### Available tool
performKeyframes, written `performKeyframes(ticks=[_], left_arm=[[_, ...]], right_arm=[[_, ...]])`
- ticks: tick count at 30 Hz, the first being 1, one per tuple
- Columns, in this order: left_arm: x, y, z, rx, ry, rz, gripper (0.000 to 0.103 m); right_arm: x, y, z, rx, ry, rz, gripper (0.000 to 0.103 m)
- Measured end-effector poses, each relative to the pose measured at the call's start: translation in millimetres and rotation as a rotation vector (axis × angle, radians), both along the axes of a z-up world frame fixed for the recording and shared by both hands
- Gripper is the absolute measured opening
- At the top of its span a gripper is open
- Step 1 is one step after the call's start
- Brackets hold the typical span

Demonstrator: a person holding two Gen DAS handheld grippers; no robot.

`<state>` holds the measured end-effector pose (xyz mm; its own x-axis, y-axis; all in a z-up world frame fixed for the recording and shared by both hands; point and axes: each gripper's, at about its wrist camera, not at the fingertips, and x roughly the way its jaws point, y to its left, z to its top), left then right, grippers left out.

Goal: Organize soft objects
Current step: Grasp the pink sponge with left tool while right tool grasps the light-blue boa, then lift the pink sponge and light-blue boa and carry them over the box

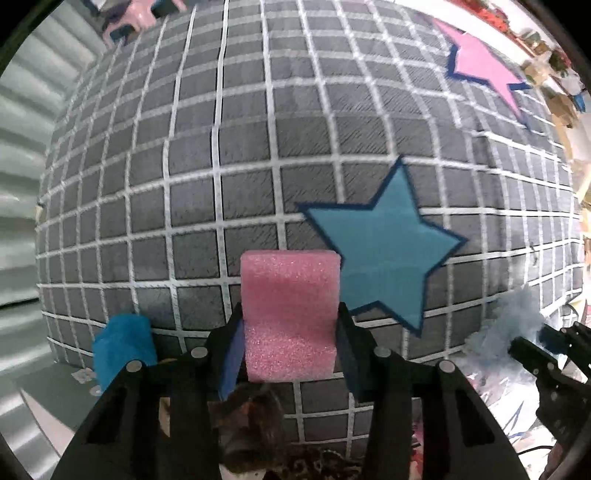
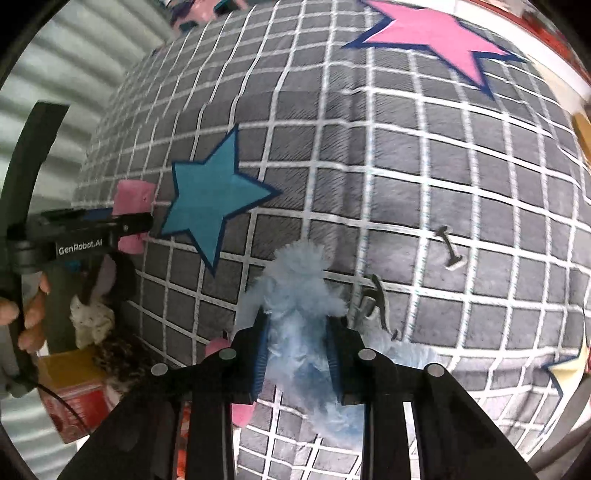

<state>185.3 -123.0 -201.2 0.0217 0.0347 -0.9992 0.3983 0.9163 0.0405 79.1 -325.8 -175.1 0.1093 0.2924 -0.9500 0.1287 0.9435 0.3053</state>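
Left wrist view. Left tool (image 1: pixel 290 345): jaws partly closed, blue pads pressed on both sides of a pink foam block (image 1: pixel 290 314), which stands upright between them above the grey checked cloth (image 1: pixel 221 166). Teal star patch (image 1: pixel 384 247): on the cloth, just right of the block. Pink star patch (image 1: pixel 480 62): far upper right. Blue fluffy piece (image 1: pixel 123 347): lower left, at the cloth's edge. Right tool (image 1: pixel 517 345): at the right edge, in pale blue fluff (image 1: pixel 506 325).

Right wrist view. Right tool (image 2: pixel 295 354): jaws drawn tight on a pale blue fluffy tuft (image 2: pixel 295 295), which bulges out above and below the pads, over the checked cloth (image 2: pixel 443 184). Left tool (image 2: pixel 136 221): at left, side on, gripping the pink block (image 2: pixel 133 197); a hand (image 2: pixel 31 310) holds its handle. Teal star (image 2: pixel 210 206) and pink star (image 2: pixel 432 35): flat on the cloth.
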Motion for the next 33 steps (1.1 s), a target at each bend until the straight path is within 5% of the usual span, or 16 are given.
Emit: performKeyframes(ticks=[10,14,33], left_arm=[[-47.1,-11.5,75.7,-0.077,-0.082,-0.109,0.049],[-84.5,-20.4,100.9,-0.099,-0.086,-0.143,0.049],[-198.3,46.6,146.6,-0.139,-0.124,-0.206,0.049]], right_arm=[[-49.0,-33.7,32.7,0.03,-0.004,-0.128,0.029],[-49.4,-9.2,39.2,0.019,-0.007,-0.139,0.029],[-123.3,61.9,95.5,-0.006,-0.045,-0.168,0.029]])
